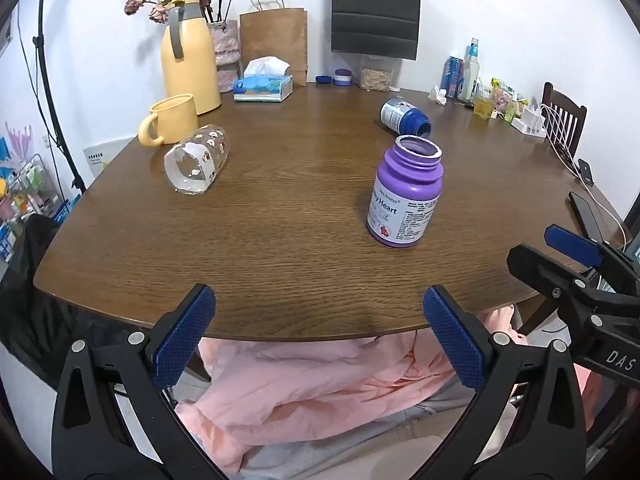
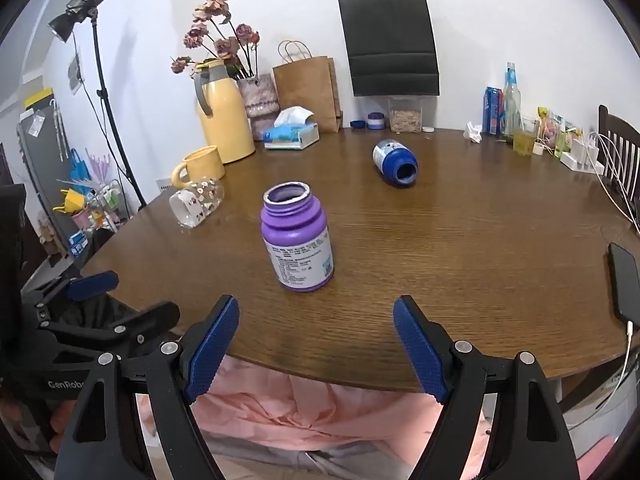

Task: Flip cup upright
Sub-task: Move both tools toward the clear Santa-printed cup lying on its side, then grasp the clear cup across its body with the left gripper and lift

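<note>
Both claws are hanging back at the near edge of the surface (image 1: 280,240), empty. Left claw (image 1: 320,336) is gaping wide with nothing between its pads, and right claw (image 2: 316,344) is spread open the same way, just beside it. My guess is they're sitting wide like that because nothing's been picked as a target yet.

Moving outward, the purple bottle (image 1: 406,196) is standing upright with its cap off, closest to both claws and nearly dead ahead of the right one. Past it, the blue bottle (image 1: 404,116) is lying on its side, mouth facing us.

The cup (image 1: 197,158), the clear glass one with little prints, is lying on its side off to the far left, open end pointing toward the near-left edge, right next to the yellow mug (image 1: 172,120). Mug's already upright, so the glass is the one needing flipping. Left claw looks like the natural pick since it's on that side, but the mug sitting so close is leaving little room for a clean grab.
</note>
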The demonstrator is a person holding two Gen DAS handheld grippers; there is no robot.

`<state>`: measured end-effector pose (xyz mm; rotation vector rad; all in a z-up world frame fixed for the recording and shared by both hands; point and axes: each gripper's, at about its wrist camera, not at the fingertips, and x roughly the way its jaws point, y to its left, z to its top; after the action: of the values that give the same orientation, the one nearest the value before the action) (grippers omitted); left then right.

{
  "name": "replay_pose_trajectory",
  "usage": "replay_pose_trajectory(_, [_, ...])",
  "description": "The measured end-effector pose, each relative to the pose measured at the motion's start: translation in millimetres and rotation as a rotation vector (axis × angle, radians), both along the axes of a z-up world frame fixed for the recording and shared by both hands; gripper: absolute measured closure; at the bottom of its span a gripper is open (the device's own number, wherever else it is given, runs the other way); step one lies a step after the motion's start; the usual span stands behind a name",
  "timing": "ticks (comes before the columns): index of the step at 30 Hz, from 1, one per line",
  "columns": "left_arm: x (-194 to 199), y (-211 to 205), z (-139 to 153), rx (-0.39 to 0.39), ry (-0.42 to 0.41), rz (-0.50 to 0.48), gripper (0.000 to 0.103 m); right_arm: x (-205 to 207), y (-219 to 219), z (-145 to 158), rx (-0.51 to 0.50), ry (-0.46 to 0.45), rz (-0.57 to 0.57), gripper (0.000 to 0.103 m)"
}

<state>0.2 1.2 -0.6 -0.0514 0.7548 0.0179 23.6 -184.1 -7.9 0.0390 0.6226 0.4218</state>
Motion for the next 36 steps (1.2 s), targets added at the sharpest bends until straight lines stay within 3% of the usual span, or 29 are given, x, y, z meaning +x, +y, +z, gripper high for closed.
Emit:
replay_pose_trajectory(8, [3, 6, -2, -0.051, -0.001, -0.002, 0.000, 6, 7, 2, -0.043, -0.023, -0.007, 0.019])
replay_pose_trajectory(10, [3, 7, -4, -0.027, -0.013, -0.001, 0.000, 7, 9, 3, -0.034, -0.030, -0.001, 0.019])
replay_pose_trajectory(16, [8, 29, -4, -0.082, -0.021, 0.022, 0.000, 17, 18, 9, -0.014, -0.050, 0.034, 0.019])
replay_pose_trajectory(22, [19, 43, -3, -0.112, -0.060, 0.036, 0.000, 34, 39, 18, -0.029, -0.068, 0.115, 0.019])
replay_pose_trajectory(26, [28, 61, 1, -0.093, -0.107, 0.066, 0.000, 54, 59, 31, 0.004, -0.071, 0.201, 0.019])
replay_pose_trajectory(31, [60, 93, 1, -0.047, -0.101, 0.071, 0.000, 95, 91, 46, 0.007, -0.041, 0.312, 0.019])
replay_pose_trajectory(33, [79, 115, 5, -0.016, -0.118, 0.120, 0.000, 110, 100, 54, 0.010, -0.037, 0.333, 0.019])
replay_pose_trajectory(36, [110, 145, 4, -0.031, -0.101, 0.143, 0.000, 127, 104, 67, 0.028, -0.039, 0.368, 0.019])
